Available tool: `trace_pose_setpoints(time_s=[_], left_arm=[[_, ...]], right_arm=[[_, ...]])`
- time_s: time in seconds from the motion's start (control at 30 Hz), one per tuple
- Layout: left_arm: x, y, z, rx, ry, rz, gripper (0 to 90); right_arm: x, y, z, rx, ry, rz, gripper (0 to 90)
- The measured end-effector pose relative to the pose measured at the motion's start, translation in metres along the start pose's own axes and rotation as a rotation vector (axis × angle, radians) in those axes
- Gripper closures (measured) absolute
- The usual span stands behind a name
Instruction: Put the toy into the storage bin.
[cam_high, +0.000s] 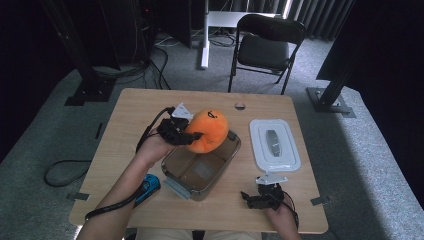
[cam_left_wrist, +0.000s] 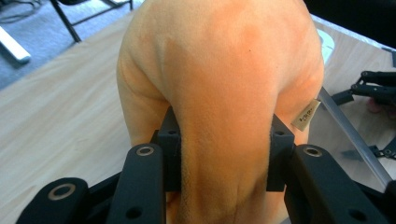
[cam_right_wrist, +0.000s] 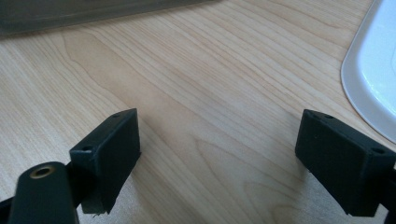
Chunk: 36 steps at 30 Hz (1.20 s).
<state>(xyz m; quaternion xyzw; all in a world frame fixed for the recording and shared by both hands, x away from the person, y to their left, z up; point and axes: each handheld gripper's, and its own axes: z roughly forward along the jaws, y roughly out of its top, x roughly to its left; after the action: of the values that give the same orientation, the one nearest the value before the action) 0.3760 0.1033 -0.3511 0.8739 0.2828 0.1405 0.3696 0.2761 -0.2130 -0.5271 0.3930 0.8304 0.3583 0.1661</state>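
The left gripper (cam_high: 192, 136) is clamped on a round orange plush toy (cam_high: 209, 130), its black pads pressing deep into the soft fabric on both sides, as the left gripper view shows. The toy hangs over the far end of a clear rectangular plastic container (cam_high: 200, 172) that sits near the middle of the desk (cam_high: 130, 115), slightly toward its front edge. The right gripper (cam_high: 261, 197) rests low near the front right corner of the desk with its jaws spread and nothing between them. A white rectangular lid (cam_high: 274, 145) lies flat by the right edge, apart from the container.

The step in hand looks like setting the toy into the container. To do it well, centre the toy over the opening before lowering, so its bulge clears the rim, and let go only once it rests on the bottom. The container may slide, so steadying it with the free gripper could help
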Motion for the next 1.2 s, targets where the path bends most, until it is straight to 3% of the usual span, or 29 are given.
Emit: trace_pose_setpoints(time_s=[0.27, 0.53, 1.2], left_arm=[[-0.006, -0.004, 0.014, 0.036, -0.006, 0.011, 62.4], [-0.003, -0.010, 0.021, 0.057, -0.032, -0.008, 62.3], [-0.008, -0.018, 0.033, 0.145, -0.016, 0.032, 61.5]], right_arm=[[0.000, 0.000, 0.000, 0.000, -0.001, -0.001, 13.5], [0.000, 0.000, 0.000, 0.000, 0.000, 0.000, 13.5], [0.000, 0.000, 0.000, 0.001, -0.001, 0.000, 13.6]])
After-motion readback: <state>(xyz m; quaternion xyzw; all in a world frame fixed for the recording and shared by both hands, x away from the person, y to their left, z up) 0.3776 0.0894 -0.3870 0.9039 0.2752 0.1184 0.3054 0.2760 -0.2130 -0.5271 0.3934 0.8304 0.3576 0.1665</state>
